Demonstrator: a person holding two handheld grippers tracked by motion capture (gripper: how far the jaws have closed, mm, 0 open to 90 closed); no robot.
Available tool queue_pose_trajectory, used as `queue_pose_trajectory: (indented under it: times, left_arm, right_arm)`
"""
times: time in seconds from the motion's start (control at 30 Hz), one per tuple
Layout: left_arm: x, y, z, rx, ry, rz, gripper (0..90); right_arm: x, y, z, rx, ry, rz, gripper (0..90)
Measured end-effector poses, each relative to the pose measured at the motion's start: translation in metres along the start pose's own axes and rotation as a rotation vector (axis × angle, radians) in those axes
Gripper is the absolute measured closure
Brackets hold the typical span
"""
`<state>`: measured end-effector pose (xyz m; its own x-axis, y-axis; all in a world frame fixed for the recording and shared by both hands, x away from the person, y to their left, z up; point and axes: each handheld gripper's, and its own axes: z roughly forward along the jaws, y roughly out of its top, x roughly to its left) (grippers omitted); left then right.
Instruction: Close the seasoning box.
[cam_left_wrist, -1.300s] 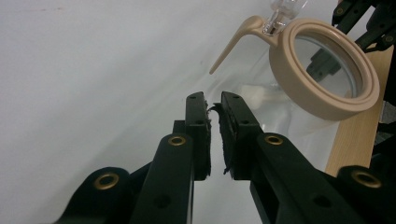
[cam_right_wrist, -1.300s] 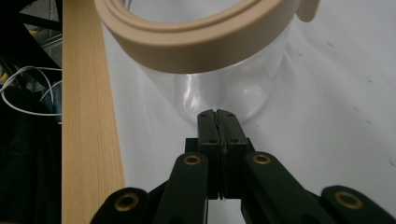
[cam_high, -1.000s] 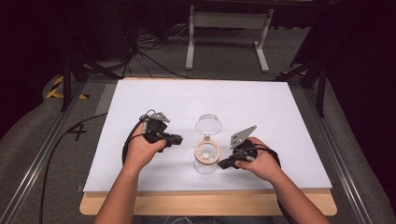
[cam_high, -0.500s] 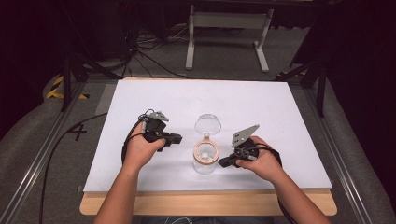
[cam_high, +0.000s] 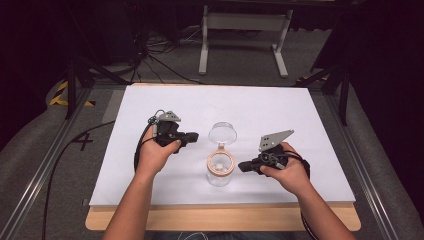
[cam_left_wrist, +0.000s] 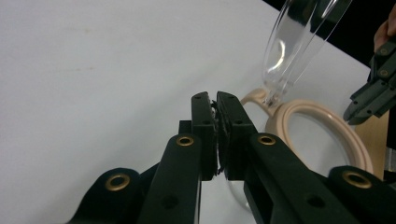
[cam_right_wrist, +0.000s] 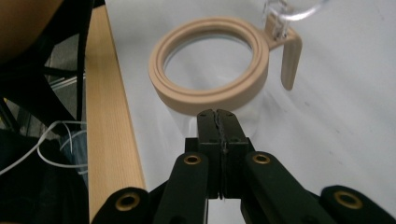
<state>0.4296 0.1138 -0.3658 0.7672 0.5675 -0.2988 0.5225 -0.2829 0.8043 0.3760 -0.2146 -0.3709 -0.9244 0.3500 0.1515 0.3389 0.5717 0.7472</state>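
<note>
A clear glass jar with a tan ring collar (cam_high: 221, 163) stands on the white table, its clear hinged lid (cam_high: 223, 132) swung open toward the far side. The tan ring (cam_right_wrist: 210, 70) and its hinge tab (cam_right_wrist: 290, 53) sit just beyond my right gripper (cam_right_wrist: 217, 115), which is shut with nothing in it. In the high view that right gripper (cam_high: 243, 167) lies close to the jar's right side. My left gripper (cam_high: 194, 135) is shut and empty, left of the lid. From the left gripper (cam_left_wrist: 215, 99) I see the lid (cam_left_wrist: 299, 39) and ring (cam_left_wrist: 322, 128) ahead to the right.
The white board (cam_high: 280, 115) lies on a wooden tabletop whose front edge (cam_high: 220, 217) runs below the forearms. A metal stand (cam_high: 242, 30) and cables lie on the floor beyond the table. The right gripper (cam_left_wrist: 371, 95) also shows at the right edge of the left gripper view.
</note>
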Motion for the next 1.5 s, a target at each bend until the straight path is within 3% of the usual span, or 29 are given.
queue_pose_trajectory:
  times: [0.13, 0.43, 0.5, 0.67, 1.17, 1.5]
  left_arm:
    - [-0.001, 0.006, 0.005, -0.013, 0.010, 0.011, 87.3]
    - [-0.004, 0.012, 0.021, -0.049, 0.017, 0.034, 87.0]
    - [-0.004, 0.013, 0.023, -0.043, 0.030, 0.032, 87.1]
    - [-0.007, 0.015, 0.028, -0.067, 0.007, 0.028, 87.3]
    - [-0.018, 0.015, 0.019, -0.072, -0.004, 0.062, 85.7]
    - [-0.023, 0.013, 0.015, -0.026, -0.023, 0.094, 85.8]
  right_arm:
    - [0.007, 0.004, -0.001, -0.050, -0.008, -0.005, 90.0]
    - [0.012, 0.006, 0.003, -0.151, -0.044, 0.034, 90.0]
    - [0.014, 0.007, 0.006, -0.157, -0.046, 0.032, 90.0]
    - [0.015, 0.009, 0.014, -0.162, -0.047, 0.030, 90.0]
    - [0.017, 0.014, 0.015, -0.190, -0.041, 0.025, 90.0]
    - [0.015, 0.018, 0.013, -0.202, -0.029, 0.021, 90.0]
